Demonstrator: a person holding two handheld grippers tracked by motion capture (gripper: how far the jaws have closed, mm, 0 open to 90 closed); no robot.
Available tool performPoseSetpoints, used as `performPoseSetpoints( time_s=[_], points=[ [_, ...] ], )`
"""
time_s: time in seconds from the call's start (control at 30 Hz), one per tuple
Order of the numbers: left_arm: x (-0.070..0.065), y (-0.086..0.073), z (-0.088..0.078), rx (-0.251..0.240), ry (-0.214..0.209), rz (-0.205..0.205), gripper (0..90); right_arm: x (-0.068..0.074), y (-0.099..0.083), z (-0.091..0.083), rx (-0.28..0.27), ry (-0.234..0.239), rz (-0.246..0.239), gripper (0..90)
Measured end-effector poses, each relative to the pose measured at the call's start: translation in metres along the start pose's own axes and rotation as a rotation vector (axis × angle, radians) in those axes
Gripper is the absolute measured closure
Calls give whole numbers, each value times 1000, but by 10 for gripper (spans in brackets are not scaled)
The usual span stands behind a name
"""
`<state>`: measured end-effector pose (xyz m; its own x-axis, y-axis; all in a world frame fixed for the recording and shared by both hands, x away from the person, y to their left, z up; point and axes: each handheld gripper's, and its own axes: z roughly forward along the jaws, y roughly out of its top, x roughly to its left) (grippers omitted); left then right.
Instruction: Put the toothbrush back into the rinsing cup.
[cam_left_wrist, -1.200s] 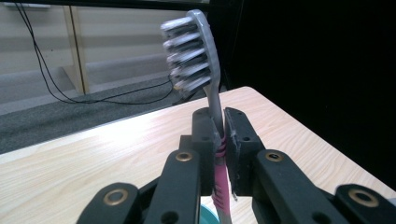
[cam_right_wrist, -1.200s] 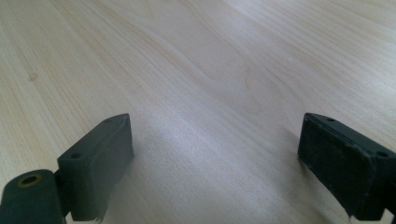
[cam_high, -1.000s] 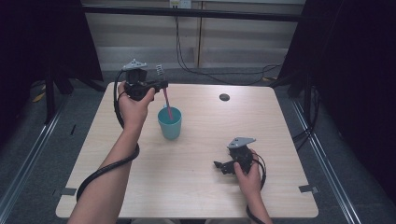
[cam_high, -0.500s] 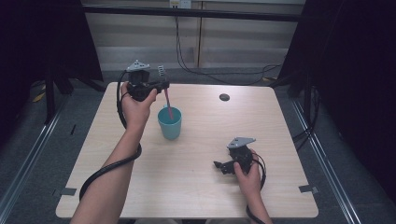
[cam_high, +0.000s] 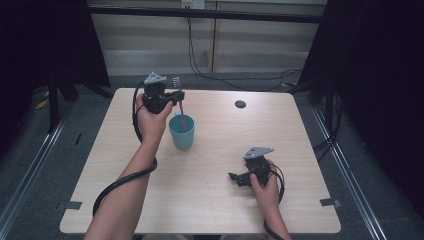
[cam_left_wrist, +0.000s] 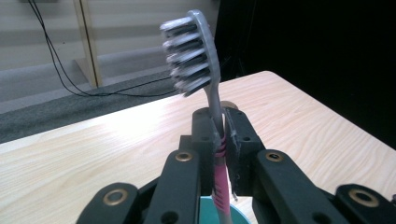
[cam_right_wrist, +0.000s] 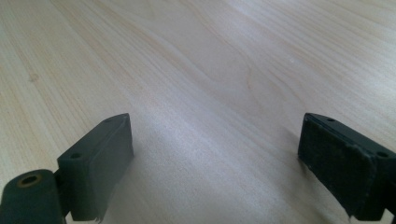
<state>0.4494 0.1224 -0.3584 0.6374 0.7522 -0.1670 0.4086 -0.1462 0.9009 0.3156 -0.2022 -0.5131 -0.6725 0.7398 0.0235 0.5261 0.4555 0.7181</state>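
Left gripper (cam_high: 176, 96), upper left of centre in the high view, is clamped on a toothbrush (cam_left_wrist: 215, 140): jaws pinch the pink-and-grey handle, bristle head sticks up above them, handle runs down into the teal cup (cam_high: 181, 131) just below. Cup stands on the table (cam_high: 210, 200) a bit left of centre. In the left gripper view the cup rim (cam_left_wrist: 224, 212) shows at the bottom edge, with the handle going into it.

Progress: brush end is already inside the cup, looks most of the way done. Left to do, probably: lower it fully and let go.

Right gripper (cam_high: 242, 178) rests low on the table at lower right, jaws wide apart, nothing between them, just bare wood in its own view.

Versus the earlier frames: left hand sits lower and the brush reaches deeper into the cup; before, the gripper was higher above the rim. Cup unmoved. Right hand unchanged. Small dark disc (cam_high: 240, 104) near the far edge also unchanged.
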Motion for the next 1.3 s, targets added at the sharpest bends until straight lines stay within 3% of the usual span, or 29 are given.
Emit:
performPoseSetpoints(
  time_s=[0.33, 0.43, 0.83, 1.2, 1.3],
  points=[
    [-7, -14, 10, 18, -10, 21, 835, 0, 1, 1, -1, 2, -2, 97],
    [-7, -23, 10, 40, 7, 42, 834, 1, 1, 1, 5, 4, 2, 97],
    [-2, -52, 17, 85, -2, 23, 830, 2, 2, 3, 0, 13, -11, 97],
    [-4, -55, 20, 102, -1, 7, 806, 3, 3, 4, 1, 16, -15, 97],
    [-5, -55, 19, 124, 9, 1, 743, 4, 3, 4, -1, 17, -17, 97]
  ],
)
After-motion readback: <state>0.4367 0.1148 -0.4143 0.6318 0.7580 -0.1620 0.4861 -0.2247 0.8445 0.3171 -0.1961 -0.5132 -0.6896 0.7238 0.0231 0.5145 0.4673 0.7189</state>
